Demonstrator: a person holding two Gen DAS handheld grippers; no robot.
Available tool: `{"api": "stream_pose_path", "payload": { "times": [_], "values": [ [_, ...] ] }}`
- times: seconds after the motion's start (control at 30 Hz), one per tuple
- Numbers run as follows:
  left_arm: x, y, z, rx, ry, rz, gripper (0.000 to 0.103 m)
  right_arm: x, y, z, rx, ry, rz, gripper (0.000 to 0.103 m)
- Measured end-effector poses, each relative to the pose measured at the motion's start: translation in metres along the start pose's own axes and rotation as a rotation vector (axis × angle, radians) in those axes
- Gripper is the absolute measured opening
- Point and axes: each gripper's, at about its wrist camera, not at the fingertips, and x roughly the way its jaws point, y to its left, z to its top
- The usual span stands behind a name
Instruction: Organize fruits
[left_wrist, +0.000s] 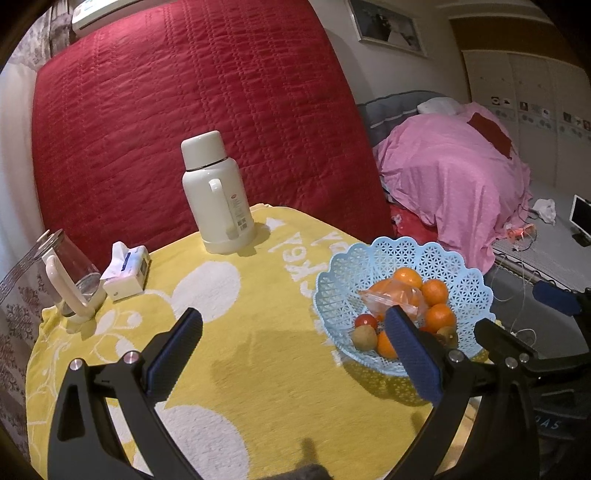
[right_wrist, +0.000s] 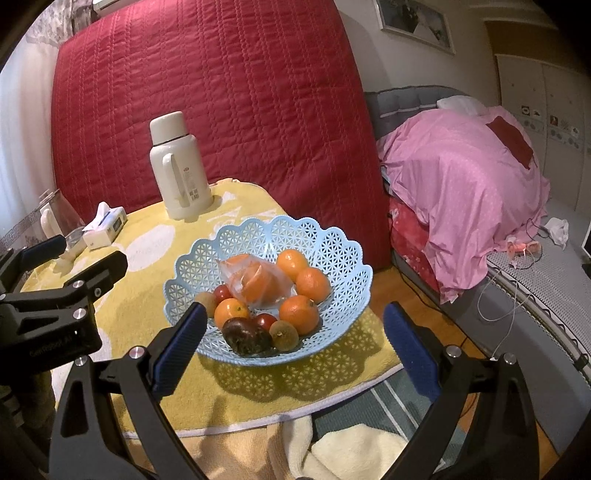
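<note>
1. Both your grippers are spread wide and carry nothing — the left gripper (left_wrist: 291, 354) hangs over bare yellow cloth (left_wrist: 229, 350), the right gripper (right_wrist: 295, 343) just short of the blue basket (right_wrist: 207, 254).
2. All the fruit you can see lies in that basket: oranges (right_wrist: 298, 314), one orange in a clear bag (right_wrist: 255, 282), two red tomatoes (right_wrist: 266, 320), kiwis (right_wrist: 283, 335) and a dark round fruit (right_wrist: 245, 336). None shows on the cloth.
3. Step in hand: not settled. This fits fruit already gathered, or a full basket waiting to be sorted out.
4. Any pick calls for a gentle close — the pieces touch one another, and the bag is slippery.
5. Writing: large white letters woven in the cloth, cut off and upside down, unreadable; the white flask (left_wrist: 216, 195) has a label too small to read; the faint print on the left gripper body in the right view is unclear.
</note>
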Motion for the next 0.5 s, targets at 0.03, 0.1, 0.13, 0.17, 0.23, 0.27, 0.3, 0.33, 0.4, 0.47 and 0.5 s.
{"api": "stream_pose_path", "payload": {
  "times": [0.03,0.1,0.13,0.17,0.23,0.27,0.3,0.33,0.4,0.47,0.5],
  "values": [
    [0.000,0.000,0.000,0.000,-0.001,-0.001,0.098,0.000,0.000,0.000,0.000,0.000,-0.001,0.098],
    [-0.001,-0.001,0.000,0.001,-0.008,0.000,0.098,0.000,0.000,0.000,-0.001,0.001,0.001,0.098],
    [-0.001,-0.001,0.000,0.000,-0.009,0.001,0.098,0.000,0.000,0.000,-0.001,0.001,0.001,0.098],
    [-0.001,-0.001,0.000,0.000,-0.008,0.001,0.098,0.001,0.000,-0.001,-0.002,0.002,0.001,0.098],
    [0.000,-0.001,-0.001,0.000,-0.003,-0.001,0.098,0.002,0.001,-0.002,-0.002,0.007,0.002,0.098],
    [0.000,-0.001,-0.001,-0.001,0.001,-0.002,0.098,0.002,0.001,-0.003,-0.002,0.010,0.003,0.098],
    [0.001,0.000,-0.001,-0.003,0.006,-0.004,0.098,0.003,0.001,-0.004,-0.002,0.013,0.003,0.098],
    [0.002,0.001,-0.001,-0.008,0.016,-0.008,0.098,0.004,0.002,-0.004,-0.003,0.016,0.004,0.098],
    [0.004,0.003,-0.003,-0.016,0.028,-0.007,0.098,0.005,0.003,-0.005,-0.005,0.025,0.004,0.098],
    [0.007,0.008,-0.006,-0.030,0.042,-0.002,0.098,0.006,0.005,-0.006,-0.007,0.030,0.006,0.098],
    [0.008,0.010,-0.008,-0.038,0.049,-0.001,0.098,0.006,0.006,-0.007,-0.008,0.033,0.007,0.098]
  ]
}}
